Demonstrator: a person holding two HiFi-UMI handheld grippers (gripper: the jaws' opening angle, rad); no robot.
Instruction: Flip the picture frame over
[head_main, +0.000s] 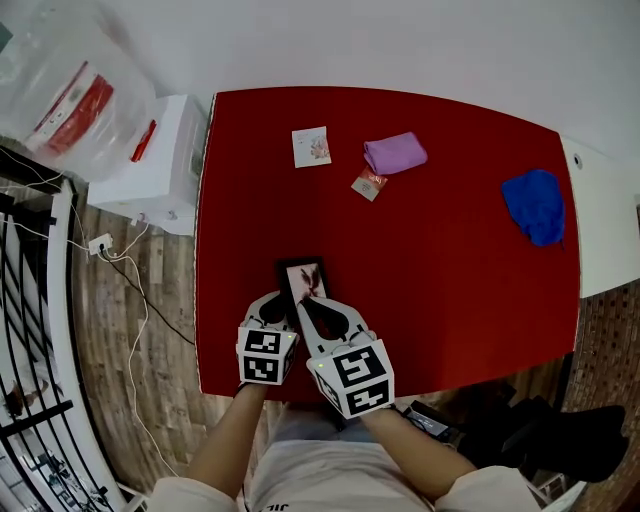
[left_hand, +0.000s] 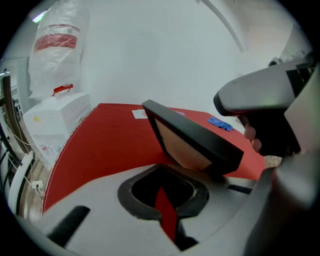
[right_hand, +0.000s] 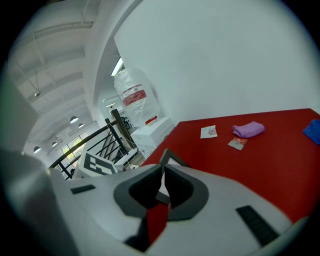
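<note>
The black picture frame (head_main: 303, 278) is near the front of the red table (head_main: 460, 290), picture side up in the head view. My right gripper (head_main: 312, 303) is shut on its near edge, and in the right gripper view a thin slice of the frame (right_hand: 170, 159) shows pinched between the fingertips. In the left gripper view the frame (left_hand: 192, 137) is tilted, its far end raised off the cloth and its pale underside showing. My left gripper (head_main: 280, 303) sits just left of the frame, jaws together with nothing between them (left_hand: 162, 167); the frame's near corner lies against its right finger.
At the back of the table lie a small printed card (head_main: 311, 146), a purple cloth (head_main: 394, 152) and a small packet (head_main: 369, 184). A blue cloth (head_main: 534, 205) is at the right edge. A white box (head_main: 160, 160) and a plastic bag (head_main: 70, 90) stand off the table's left side.
</note>
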